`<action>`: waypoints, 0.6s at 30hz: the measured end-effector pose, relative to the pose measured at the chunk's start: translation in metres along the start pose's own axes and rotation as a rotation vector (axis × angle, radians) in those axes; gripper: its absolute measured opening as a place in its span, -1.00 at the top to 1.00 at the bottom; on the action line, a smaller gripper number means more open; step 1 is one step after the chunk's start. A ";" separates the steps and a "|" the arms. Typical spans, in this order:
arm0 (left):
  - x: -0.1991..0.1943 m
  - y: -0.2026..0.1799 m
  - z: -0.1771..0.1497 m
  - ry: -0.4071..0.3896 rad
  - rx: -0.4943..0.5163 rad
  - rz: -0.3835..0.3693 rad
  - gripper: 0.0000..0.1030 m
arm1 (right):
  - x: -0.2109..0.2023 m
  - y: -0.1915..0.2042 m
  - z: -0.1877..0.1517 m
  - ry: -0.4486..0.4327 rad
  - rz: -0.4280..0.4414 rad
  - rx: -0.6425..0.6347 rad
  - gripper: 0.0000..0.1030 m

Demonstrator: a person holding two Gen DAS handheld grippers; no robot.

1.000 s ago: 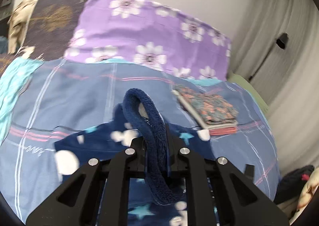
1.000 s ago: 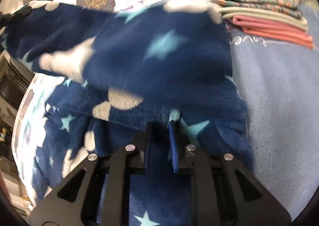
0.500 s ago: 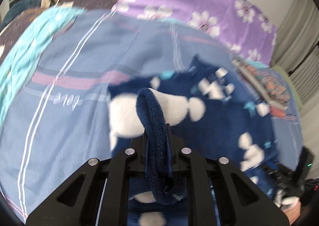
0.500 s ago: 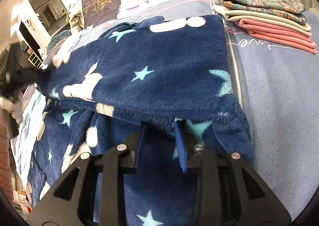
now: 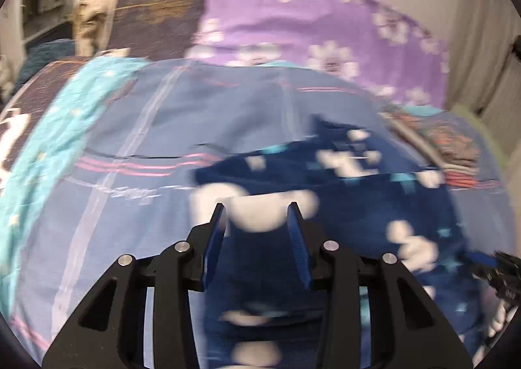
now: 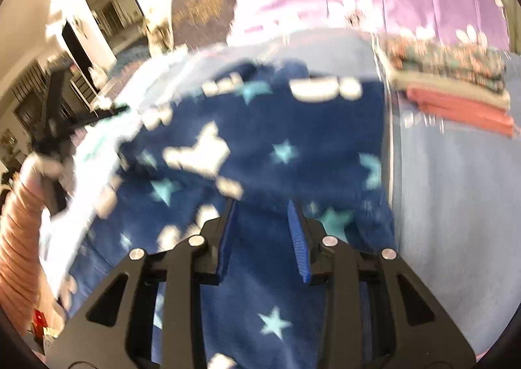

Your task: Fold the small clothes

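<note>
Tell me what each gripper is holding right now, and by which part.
Nothing. The left gripper and right gripper both have open jaws, above the navy star fleece lying on the bed.

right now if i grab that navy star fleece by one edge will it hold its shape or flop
Probably flop: the navy star fleece lies in soft rumpled folds on the bed. Its plush pile looks grippy, so likely not slippery. It seems bulky but light, though the frames are blurred.

No readable text; script on blue bedsheet (image 6: 423, 118) too blurred.
</note>
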State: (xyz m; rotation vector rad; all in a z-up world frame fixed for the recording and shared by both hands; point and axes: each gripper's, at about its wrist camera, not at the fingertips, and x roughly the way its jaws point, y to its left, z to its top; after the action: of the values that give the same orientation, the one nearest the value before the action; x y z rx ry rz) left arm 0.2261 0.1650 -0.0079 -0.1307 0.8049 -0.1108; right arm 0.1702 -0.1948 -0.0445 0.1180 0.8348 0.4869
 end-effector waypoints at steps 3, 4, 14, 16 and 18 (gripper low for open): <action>0.022 -0.028 -0.013 0.072 0.051 -0.064 0.22 | -0.003 -0.004 0.014 -0.074 -0.002 0.026 0.35; 0.034 -0.034 -0.020 0.114 0.067 -0.055 0.21 | 0.004 -0.006 0.015 -0.071 -0.016 0.028 0.35; 0.050 -0.044 -0.049 0.139 0.163 0.011 0.13 | 0.053 -0.027 -0.007 0.122 -0.131 0.032 0.37; 0.047 -0.044 -0.046 0.126 0.136 0.004 0.11 | 0.050 -0.022 -0.009 0.120 -0.138 0.021 0.34; 0.039 -0.043 -0.049 0.097 0.105 -0.026 0.08 | 0.043 -0.020 -0.013 0.104 -0.112 0.038 0.33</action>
State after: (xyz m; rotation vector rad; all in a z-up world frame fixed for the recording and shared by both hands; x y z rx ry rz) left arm 0.2155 0.1127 -0.0619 -0.0371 0.8921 -0.1845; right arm 0.1929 -0.1942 -0.0883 0.0807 0.9470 0.3743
